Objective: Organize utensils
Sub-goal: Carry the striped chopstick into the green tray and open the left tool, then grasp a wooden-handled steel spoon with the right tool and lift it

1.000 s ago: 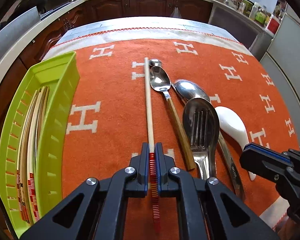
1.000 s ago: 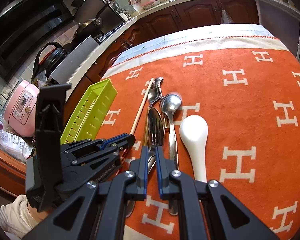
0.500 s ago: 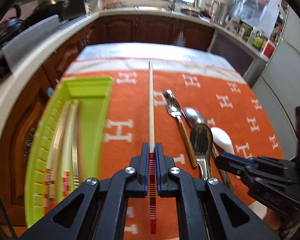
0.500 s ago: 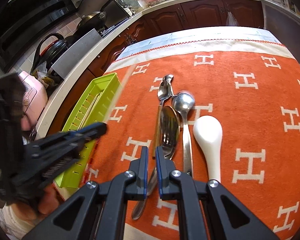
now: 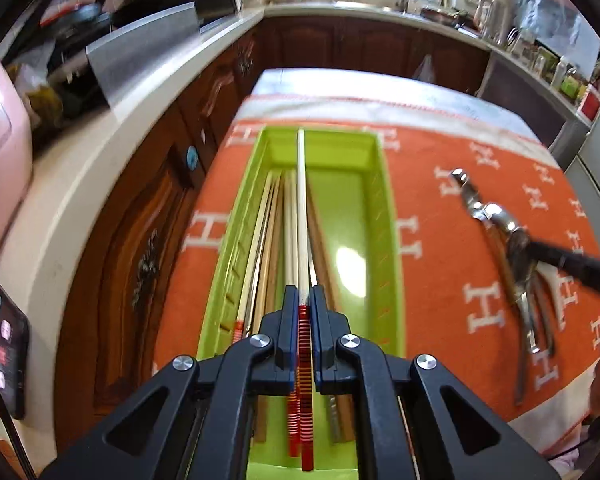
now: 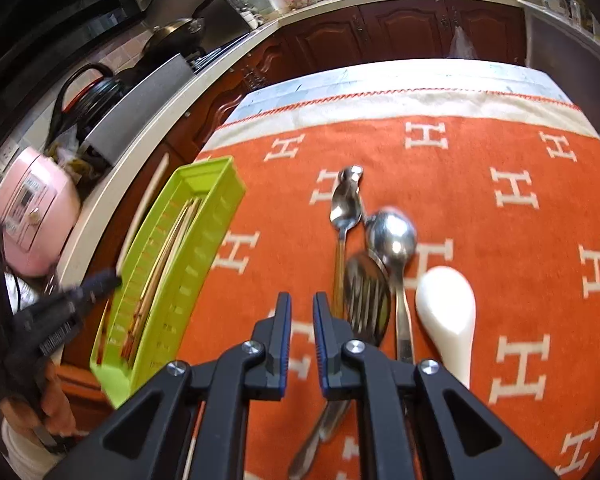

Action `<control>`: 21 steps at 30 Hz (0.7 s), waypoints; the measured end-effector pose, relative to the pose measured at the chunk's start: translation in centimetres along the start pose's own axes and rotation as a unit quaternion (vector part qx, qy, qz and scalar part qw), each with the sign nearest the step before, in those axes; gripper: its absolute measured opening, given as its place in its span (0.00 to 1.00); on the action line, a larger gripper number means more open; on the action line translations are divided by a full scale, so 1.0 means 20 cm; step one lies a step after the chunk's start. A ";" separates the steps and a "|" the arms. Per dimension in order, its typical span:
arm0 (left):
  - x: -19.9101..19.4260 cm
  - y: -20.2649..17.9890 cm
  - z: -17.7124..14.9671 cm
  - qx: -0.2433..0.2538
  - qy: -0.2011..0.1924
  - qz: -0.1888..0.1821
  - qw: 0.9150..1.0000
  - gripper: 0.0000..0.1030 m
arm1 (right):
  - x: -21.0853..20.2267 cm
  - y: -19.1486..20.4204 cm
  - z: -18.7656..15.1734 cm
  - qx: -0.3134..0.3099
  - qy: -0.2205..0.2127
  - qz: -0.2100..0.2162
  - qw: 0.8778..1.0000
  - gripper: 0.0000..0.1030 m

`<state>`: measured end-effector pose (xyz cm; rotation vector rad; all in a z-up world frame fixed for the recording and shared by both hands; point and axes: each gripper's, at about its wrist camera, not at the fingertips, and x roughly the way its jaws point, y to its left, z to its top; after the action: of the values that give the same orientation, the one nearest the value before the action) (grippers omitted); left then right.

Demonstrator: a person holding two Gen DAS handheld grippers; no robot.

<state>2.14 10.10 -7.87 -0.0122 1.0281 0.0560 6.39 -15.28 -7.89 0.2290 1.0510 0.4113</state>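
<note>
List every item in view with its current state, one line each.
Left claw: shut on the chopstick.
Chopstick: held lengthwise above the green tray.
Green tray: holds several chopsticks, right side bare.
Right claw: slightly open, nothing between its pads.
Metal spoons and fork: lying piled on the orange cloth.
White spoon: lying bowl-down beside them.

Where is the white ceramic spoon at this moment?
In the right wrist view the white ceramic spoon lies on the orange cloth, rightmost of the loose utensils, just right of the steel spoon.
</note>
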 end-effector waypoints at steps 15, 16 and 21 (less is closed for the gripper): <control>0.06 0.11 -0.03 -0.050 -0.004 -0.032 0.998 0.37 | 0.27 0.04 0.22 0.005 0.074 -0.108 0.991 0.10; 0.06 0.11 -0.03 -0.051 -0.006 -0.034 0.998 0.37 | 0.29 0.04 0.22 0.003 0.080 -0.112 0.990 0.10; 0.04 0.10 -0.02 -0.049 -0.015 -0.040 0.998 0.37 | 0.35 0.07 0.22 -0.019 0.096 -0.146 0.984 0.10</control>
<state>2.03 12.13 -8.74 -0.1408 0.9931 0.0339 12.96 -10.86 -10.77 -0.0008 1.2443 0.1894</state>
